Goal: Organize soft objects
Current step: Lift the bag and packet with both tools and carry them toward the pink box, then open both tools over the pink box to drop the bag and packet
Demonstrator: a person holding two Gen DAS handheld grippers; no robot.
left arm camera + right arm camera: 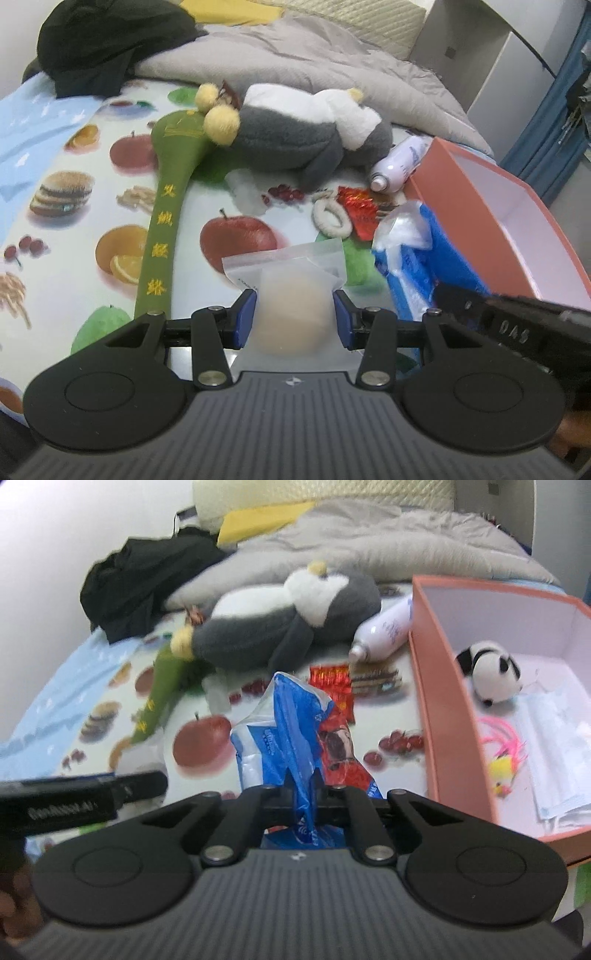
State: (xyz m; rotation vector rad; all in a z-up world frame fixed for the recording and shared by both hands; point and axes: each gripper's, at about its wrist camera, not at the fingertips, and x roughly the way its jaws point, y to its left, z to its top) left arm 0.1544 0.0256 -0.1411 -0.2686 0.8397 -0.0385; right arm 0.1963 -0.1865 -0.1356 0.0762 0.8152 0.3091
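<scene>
bed [55, 206] | left gripper [293, 317] pinches pouch [291, 295] | right gripper [303, 794] clamps blue packet [291, 716] | panda [487, 672] right-view only

A bedroom, seen across the bed

The bed [48, 236] wears a fruit-and-burger print sheet; a grey quilt [314, 55] lies rumpled toward its far edge, with a cream quilted headboard [332, 494] behind. A plain white wall [74, 535] runs along the left edge, a blue curtain [546, 122] hangs by the right
</scene>
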